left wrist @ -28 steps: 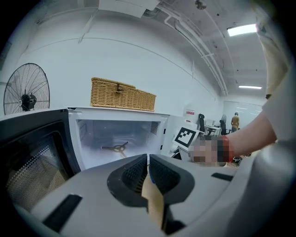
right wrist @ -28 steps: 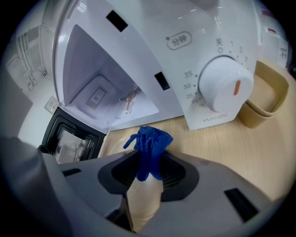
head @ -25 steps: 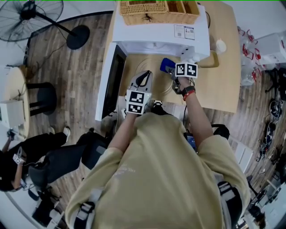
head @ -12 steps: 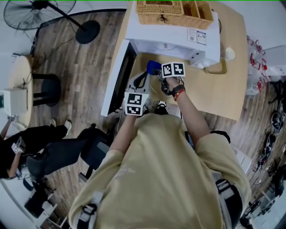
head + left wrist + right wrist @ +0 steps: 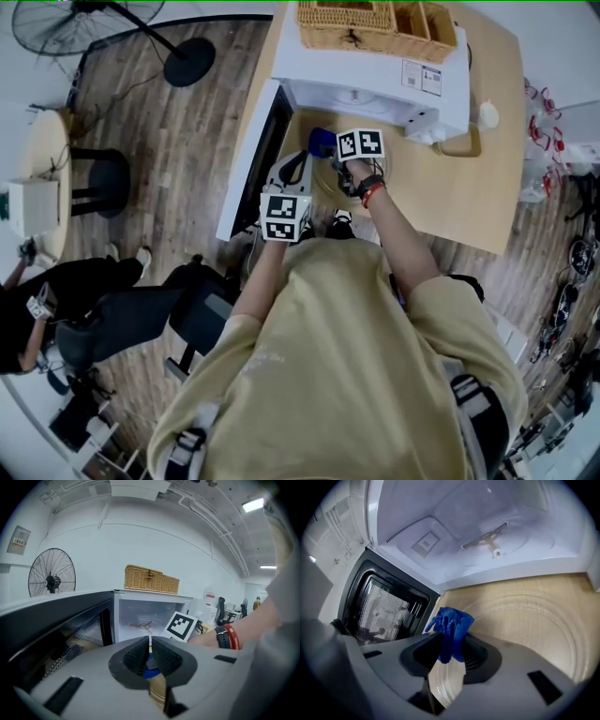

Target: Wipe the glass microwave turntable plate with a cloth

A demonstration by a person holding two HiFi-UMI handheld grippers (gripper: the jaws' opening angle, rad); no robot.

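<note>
Head view, from the left: the microwave door (image 5: 251,159) is swung open past the tabletop (image 5: 464,187) edge, and the plate is out in front of the cavity where I can reach both sides of it. The left tongs (image 5: 300,161) are at the plate's near-left side. In the left gripper view the jaws are pinched almost together on a thin pale edge, which I take to be the plate rim. I read that as a steadying grip so the glass doesn't skate while it's rubbed. The head view can't confirm the bite because the gripper body covers it. The plate (image 5: 534,630) sits in front of the open microwave (image 5: 370,70), over the tabletop, and only the right gripper view shows its rings clearly. The right tongs (image 5: 450,645) are clamped on the bunched blue cloth (image 5: 451,624), with the wad poking past the tips at the plate's door-side rim. I can't tell if the cloth is touching the glass. The right view also shows the roller ring (image 5: 487,538) left inside the cavity. The left view adds the wicker basket (image 5: 151,578) on top and a fan (image 5: 51,576) far left, neither in the way.
</note>
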